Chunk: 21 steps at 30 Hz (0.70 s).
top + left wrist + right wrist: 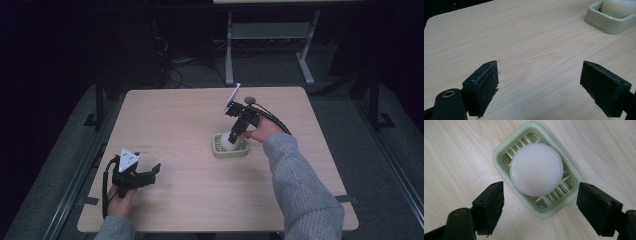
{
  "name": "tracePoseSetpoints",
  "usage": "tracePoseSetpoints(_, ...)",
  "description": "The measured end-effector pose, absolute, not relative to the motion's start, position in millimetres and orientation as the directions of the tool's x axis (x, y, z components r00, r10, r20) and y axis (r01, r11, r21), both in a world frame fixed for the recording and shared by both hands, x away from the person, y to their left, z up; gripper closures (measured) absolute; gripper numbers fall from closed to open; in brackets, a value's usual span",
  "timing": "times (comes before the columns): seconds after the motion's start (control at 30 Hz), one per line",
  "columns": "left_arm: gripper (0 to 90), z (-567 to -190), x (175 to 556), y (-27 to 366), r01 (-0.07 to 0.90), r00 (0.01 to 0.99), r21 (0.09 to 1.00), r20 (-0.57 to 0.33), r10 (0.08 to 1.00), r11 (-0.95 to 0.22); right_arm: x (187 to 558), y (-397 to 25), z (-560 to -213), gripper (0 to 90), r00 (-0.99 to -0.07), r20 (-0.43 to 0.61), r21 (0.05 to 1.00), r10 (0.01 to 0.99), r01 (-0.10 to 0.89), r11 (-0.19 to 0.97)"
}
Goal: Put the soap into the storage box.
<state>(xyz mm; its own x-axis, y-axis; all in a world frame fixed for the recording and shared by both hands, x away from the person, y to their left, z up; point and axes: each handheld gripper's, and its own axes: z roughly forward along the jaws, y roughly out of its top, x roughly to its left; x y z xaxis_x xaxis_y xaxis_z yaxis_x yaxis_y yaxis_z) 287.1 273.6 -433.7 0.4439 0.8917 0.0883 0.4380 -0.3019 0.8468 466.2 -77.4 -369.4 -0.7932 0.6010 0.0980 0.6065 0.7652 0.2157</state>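
Two black jaws of the right gripper (540, 207) rise from the bottom of the right gripper view, spread wide apart and holding nothing. Between and just beyond them, toward 12 o'clock, sits a pale green soap dish (499, 157) with a slatted floor, turned at a slant. A round white soap bar (536, 169) lies flat in the dish, near its middle, resting on the slats. The jaws look set wide enough to pass either side of the bar, which suggests a reach to grip it or a release just made; which one cannot be told.

From the high view, the right gripper (234, 136) points down over the dish (220, 150), a little right of centre on the light wooden worktop (190, 115), held by a hand in a grey knitted sleeve (300, 185).

At about 8 o'clock on the worktop, well apart from the dish, the left gripper (152, 172) hovers low, probably waiting out of the way. In the left gripper view its jaws also stand wide open and empty, with the dish (609, 23) at 2 o'clock
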Motion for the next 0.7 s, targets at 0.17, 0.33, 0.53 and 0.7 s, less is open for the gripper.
tracePoseSetpoints(0.17,14.8,-434,287,274,0.437,0.445,0.847,0.089,0.891,-0.303,465,-80,-368,21.6,-0.792,0.1,0.215,0.602,0.608,0.764)
tracePoseSetpoints(0.33,14.9,-434,287,273,0.436,0.445,0.849,0.085,0.892,-0.298,462,-84,-366,21.6,-0.792,0.098,0.218,0.602,0.607,0.764)
tracePoseSetpoints(0.53,14.9,-434,287,273,0.436,0.446,0.847,0.089,0.891,-0.303,459,-89,-364,21.7,-0.788,0.104,0.221,0.607,0.614,0.758)
tracePoseSetpoints(0.7,14.8,-434,287,273,0.437,0.446,0.847,0.09,0.89,-0.304,456,-93,-364,21.9,-0.787,0.105,0.224,0.608,0.614,0.757)
